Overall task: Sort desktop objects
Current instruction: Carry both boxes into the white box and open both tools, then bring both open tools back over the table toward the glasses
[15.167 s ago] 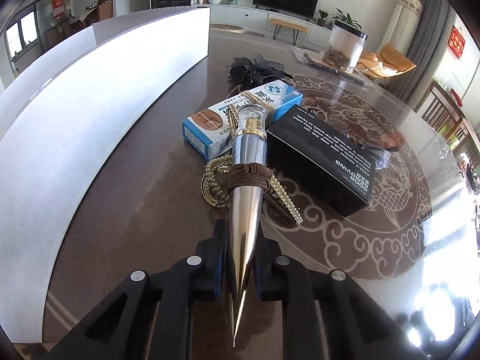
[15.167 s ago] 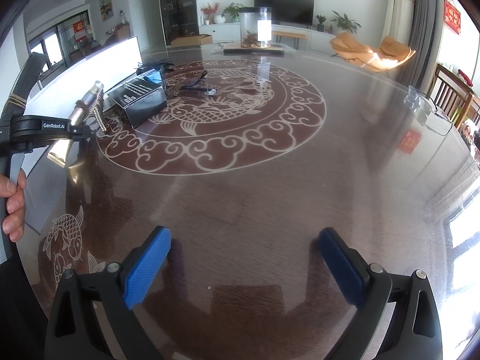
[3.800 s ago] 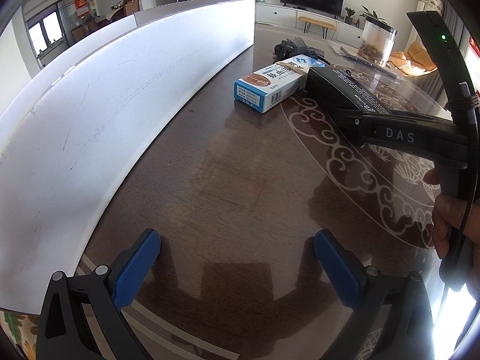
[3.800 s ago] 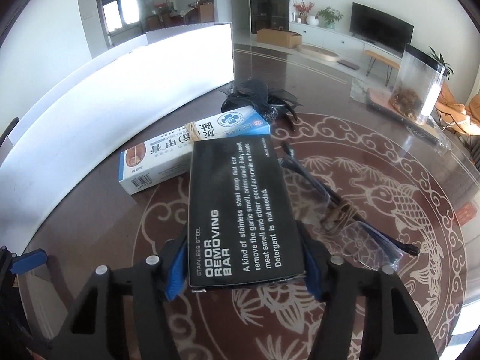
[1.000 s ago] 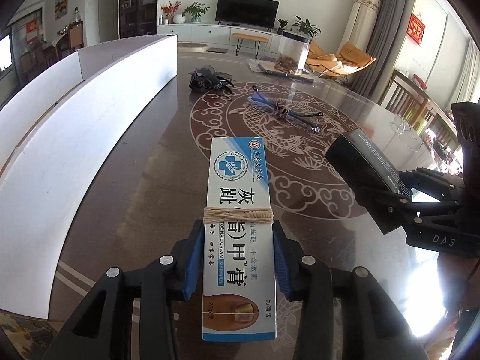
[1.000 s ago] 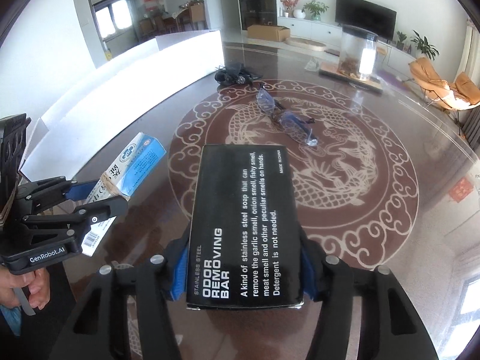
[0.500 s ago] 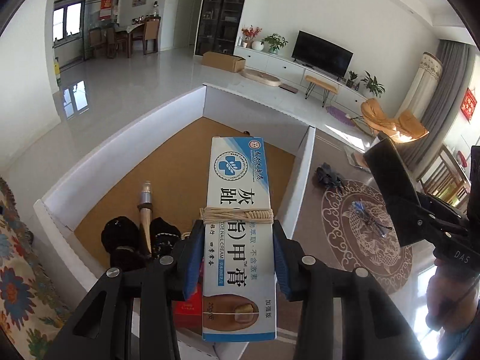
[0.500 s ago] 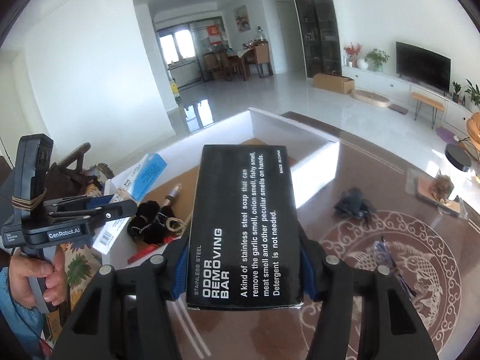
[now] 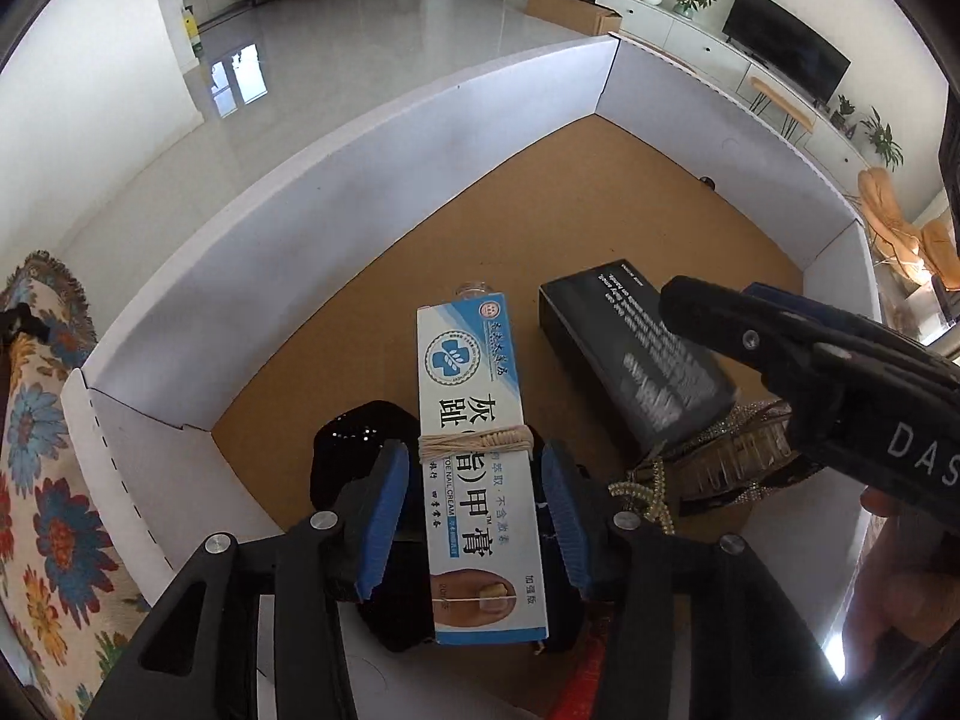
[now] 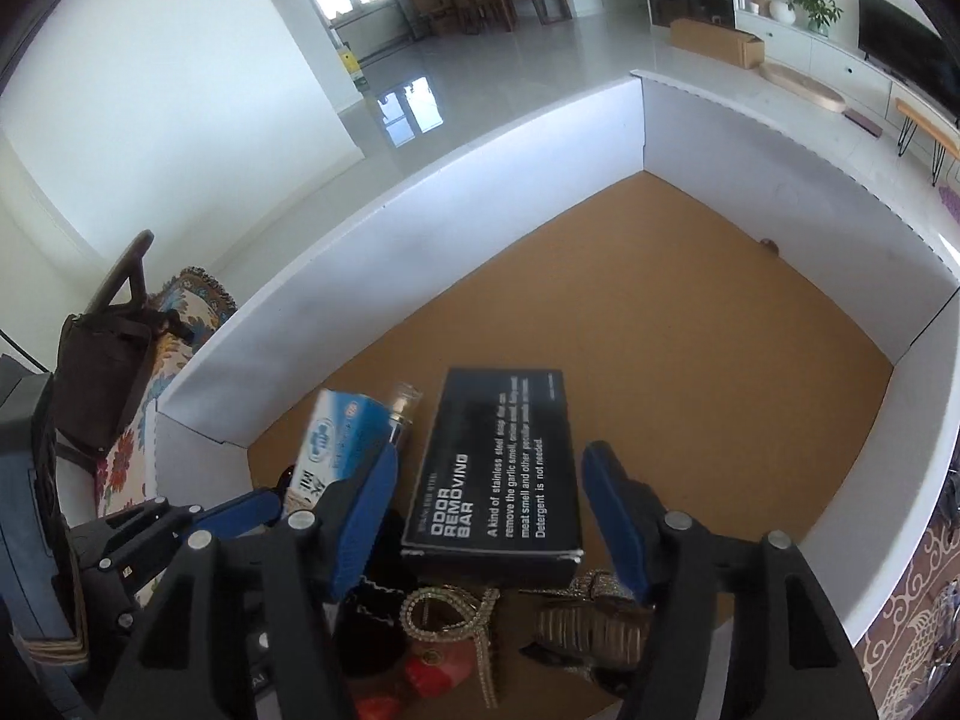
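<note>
Left wrist view: my left claw (image 9: 474, 516) over white-walled box (image 9: 360, 192), no longer over bench. Jaws just been opening; pads stand clear of nail cream carton (image 9: 474, 450), carton between them, hanging above box floor. Release under way, I judge.

Right wrist view: my right claw (image 10: 486, 516) likewise over box, jaws just been opening, clear of black odor bar box (image 10: 498, 474), loose between them, just beside carton.

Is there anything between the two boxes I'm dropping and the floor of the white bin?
Partly. The nail cream box hangs over dark pouches and a metal pen, and the black soap box has its near end over the bead chain. The bin's floor beyond is bare.
</note>
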Demonstrator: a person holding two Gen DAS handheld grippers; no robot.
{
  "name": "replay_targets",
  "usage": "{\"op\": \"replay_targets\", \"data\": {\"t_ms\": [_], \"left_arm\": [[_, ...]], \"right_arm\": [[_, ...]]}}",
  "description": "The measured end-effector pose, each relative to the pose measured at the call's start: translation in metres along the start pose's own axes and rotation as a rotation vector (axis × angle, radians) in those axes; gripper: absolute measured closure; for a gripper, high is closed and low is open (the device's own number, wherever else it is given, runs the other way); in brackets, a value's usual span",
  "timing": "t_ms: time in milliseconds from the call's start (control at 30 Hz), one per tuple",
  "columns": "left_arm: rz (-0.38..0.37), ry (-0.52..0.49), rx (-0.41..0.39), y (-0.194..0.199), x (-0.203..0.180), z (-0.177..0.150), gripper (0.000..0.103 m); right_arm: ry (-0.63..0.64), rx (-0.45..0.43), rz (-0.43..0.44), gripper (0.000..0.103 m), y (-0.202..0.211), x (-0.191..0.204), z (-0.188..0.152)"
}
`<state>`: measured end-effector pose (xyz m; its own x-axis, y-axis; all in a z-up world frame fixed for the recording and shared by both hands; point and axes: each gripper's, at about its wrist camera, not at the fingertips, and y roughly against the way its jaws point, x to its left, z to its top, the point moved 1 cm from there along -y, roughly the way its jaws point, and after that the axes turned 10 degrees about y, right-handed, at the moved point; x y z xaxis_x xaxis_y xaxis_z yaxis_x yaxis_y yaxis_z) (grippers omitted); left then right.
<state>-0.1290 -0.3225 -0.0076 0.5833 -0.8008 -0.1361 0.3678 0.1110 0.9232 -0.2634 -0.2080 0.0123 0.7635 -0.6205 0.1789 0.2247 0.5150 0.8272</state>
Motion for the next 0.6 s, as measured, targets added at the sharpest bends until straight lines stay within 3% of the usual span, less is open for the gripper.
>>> {"op": "replay_targets", "data": {"t_ms": [200,367,400,533,600], "left_arm": [[-0.049,0.013,-0.104,0.032,0.004,-0.022,0.051],[-0.188,-0.090,-0.168,0.086,-0.043,-0.073,0.050],[-0.227,-0.118,-0.174,0.096,-0.057,-0.088,0.045],[-0.352,-0.264,-0.201,0.120,-0.123,-0.156,0.005],[-0.382,-0.338,-0.194,0.114,-0.159,-0.193,0.002]], "right_arm": [[-0.041,-0.171,0.028,0.023,0.057,-0.017,-0.032],[-0.071,-0.321,-0.073,0.007,0.135,-0.052,-0.122],[-0.080,-0.333,-0.117,0.006,0.148,-0.061,-0.147],[-0.098,-0.294,-0.362,0.004,0.187,-0.100,-0.262],[-0.096,-0.246,-0.484,0.004,0.201,-0.115,-0.315]]}}
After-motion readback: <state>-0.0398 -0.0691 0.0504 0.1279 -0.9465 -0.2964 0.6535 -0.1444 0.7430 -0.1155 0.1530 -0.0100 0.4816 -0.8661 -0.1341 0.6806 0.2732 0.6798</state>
